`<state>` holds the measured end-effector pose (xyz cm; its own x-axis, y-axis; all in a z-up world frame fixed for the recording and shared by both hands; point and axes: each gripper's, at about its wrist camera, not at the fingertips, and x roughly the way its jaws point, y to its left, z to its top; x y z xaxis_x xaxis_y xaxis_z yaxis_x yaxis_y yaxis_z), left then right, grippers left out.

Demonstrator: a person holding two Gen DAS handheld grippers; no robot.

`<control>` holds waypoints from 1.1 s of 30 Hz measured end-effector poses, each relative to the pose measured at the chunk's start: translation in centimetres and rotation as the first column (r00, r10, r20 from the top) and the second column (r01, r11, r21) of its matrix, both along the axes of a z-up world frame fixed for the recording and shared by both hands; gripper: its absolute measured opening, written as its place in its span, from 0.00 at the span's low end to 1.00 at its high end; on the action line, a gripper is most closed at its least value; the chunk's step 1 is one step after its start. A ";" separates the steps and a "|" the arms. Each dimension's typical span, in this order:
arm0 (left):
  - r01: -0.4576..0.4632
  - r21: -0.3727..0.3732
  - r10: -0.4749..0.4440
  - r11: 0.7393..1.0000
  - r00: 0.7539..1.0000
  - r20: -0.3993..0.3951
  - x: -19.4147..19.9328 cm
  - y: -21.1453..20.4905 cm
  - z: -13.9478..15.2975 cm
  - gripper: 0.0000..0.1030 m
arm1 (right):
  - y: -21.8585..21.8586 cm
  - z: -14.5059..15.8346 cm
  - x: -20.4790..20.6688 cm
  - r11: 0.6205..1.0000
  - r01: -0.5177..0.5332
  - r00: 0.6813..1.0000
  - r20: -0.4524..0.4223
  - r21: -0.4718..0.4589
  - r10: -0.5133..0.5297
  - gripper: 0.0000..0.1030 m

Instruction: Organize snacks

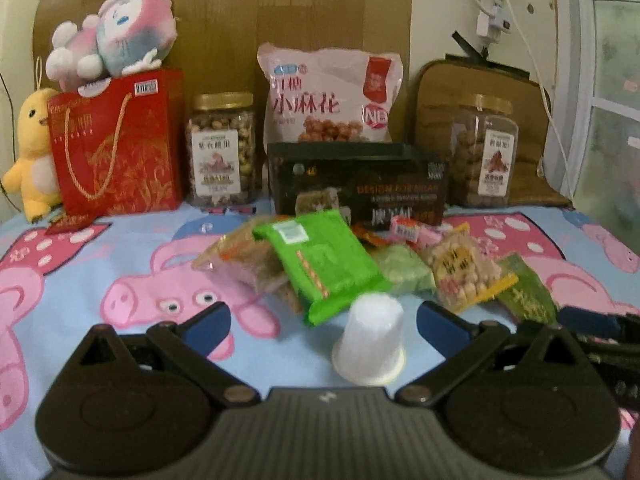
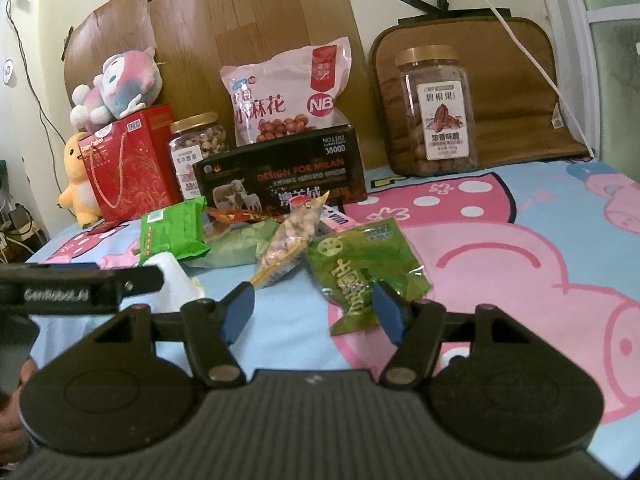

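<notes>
Two jars [image 1: 221, 150], pig-print sheet [image 1: 100, 240], wooden headboard [image 1: 224, 8]

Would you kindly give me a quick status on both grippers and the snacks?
Left gripper open, white cup between its fingers. Right gripper open, over dark green packet. Snack pile loose before the black box. Nothing gripped.
</notes>
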<state>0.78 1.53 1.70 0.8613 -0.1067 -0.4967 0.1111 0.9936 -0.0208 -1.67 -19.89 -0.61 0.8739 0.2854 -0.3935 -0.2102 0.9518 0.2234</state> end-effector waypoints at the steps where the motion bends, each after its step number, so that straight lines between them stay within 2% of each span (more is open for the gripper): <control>1: -0.003 0.005 0.003 1.000 1.000 0.007 0.0 0.0 0.0 1.00 | 0.0 0.0 0.0 1.000 -0.001 1.000 0.000 0.001 0.001 0.66; 7: -0.008 -0.001 0.008 1.000 1.000 -0.017 0.5 0.0 -1.1 1.00 | 0.0 -0.1 0.2 1.000 -0.006 1.000 -0.013 0.000 0.006 0.66; 16: -0.017 -0.043 0.019 0.999 0.999 0.038 -0.2 0.7 -0.8 1.00 | 0.1 -0.1 0.4 1.000 -0.014 0.999 -0.035 -0.008 0.014 0.66; 23: -0.023 -0.041 0.025 0.999 0.999 0.047 -0.4 0.8 -0.7 1.00 | 0.4 -0.1 0.3 0.999 -0.021 0.999 -0.032 -0.029 0.020 0.66; 33: -0.033 -0.073 0.037 0.997 0.998 0.051 -0.4 1.4 -0.6 1.00 | 0.0 0.0 0.5 1.000 -0.010 0.999 -0.044 -0.012 0.010 0.66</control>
<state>0.36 2.98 1.11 0.8897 -0.1103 -0.4430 0.0794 0.9930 -0.0878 -1.16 -19.86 -0.62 0.8526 0.2888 -0.4355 -0.2098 0.9525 0.2208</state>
